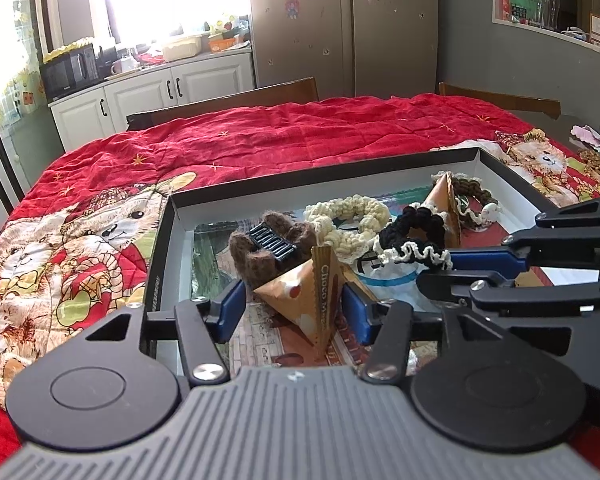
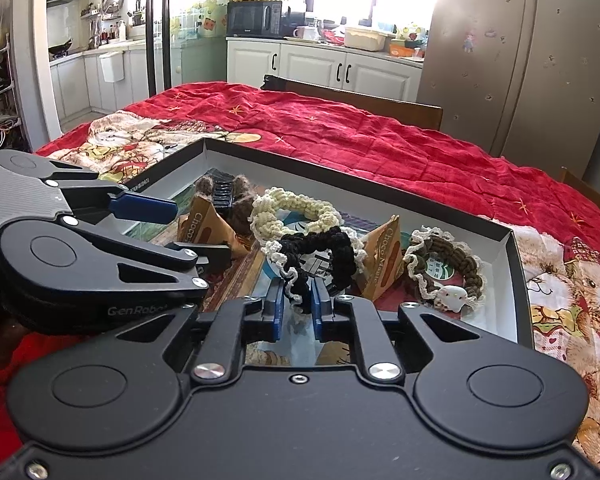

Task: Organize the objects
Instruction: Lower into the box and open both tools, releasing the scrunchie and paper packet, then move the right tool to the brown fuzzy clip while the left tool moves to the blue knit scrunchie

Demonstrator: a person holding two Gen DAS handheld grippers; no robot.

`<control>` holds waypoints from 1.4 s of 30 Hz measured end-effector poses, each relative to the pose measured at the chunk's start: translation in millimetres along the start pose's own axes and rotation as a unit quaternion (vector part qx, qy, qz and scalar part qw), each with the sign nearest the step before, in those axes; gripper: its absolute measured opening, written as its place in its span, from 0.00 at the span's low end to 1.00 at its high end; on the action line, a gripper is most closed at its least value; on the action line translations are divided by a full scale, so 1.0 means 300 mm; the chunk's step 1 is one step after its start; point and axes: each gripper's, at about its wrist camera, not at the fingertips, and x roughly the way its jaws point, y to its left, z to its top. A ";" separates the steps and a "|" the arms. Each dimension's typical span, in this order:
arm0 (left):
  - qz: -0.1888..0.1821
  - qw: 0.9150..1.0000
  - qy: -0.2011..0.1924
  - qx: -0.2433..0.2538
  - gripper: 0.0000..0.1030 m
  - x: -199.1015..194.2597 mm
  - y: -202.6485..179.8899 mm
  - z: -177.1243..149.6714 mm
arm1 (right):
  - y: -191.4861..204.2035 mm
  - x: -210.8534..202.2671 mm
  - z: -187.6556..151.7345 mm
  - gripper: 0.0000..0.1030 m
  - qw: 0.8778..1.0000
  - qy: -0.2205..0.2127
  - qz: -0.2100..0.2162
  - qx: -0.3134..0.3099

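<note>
A shallow black box (image 1: 324, 168) with white walls lies on the red quilt and holds several things. My left gripper (image 1: 296, 312) is open around an upright triangular Choco Magic packet (image 1: 300, 296), its blue pads standing just off the packet's sides. My right gripper (image 2: 298, 306) is shut on the black scrunchie (image 2: 332, 248) with cream trim, near the box's middle. In the left wrist view the right gripper (image 1: 436, 270) comes in from the right. A cream scrunchie (image 2: 276, 200), a brown fuzzy scrunchie (image 1: 260, 256) with a black clip, a second packet (image 2: 388, 260) and an olive scrunchie (image 2: 472, 268) also lie inside.
The red bear-print quilt (image 1: 260, 140) covers the table around the box. Wooden chair backs (image 1: 260, 94) stand at the far edge. More crocheted pieces (image 1: 598, 164) lie at the table's right end. Cabinets and a fridge are beyond.
</note>
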 end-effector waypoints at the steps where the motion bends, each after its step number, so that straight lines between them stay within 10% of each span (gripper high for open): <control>1: 0.001 1.000 0.000 0.001 0.66 -0.002 0.000 0.001 | -0.001 -0.002 0.000 0.15 1.000 -0.001 -0.001 0.000; 42: -0.030 0.998 -0.057 0.005 0.81 -0.306 -0.017 0.004 | -0.060 -0.410 -0.044 0.34 0.997 -0.060 0.010 0.046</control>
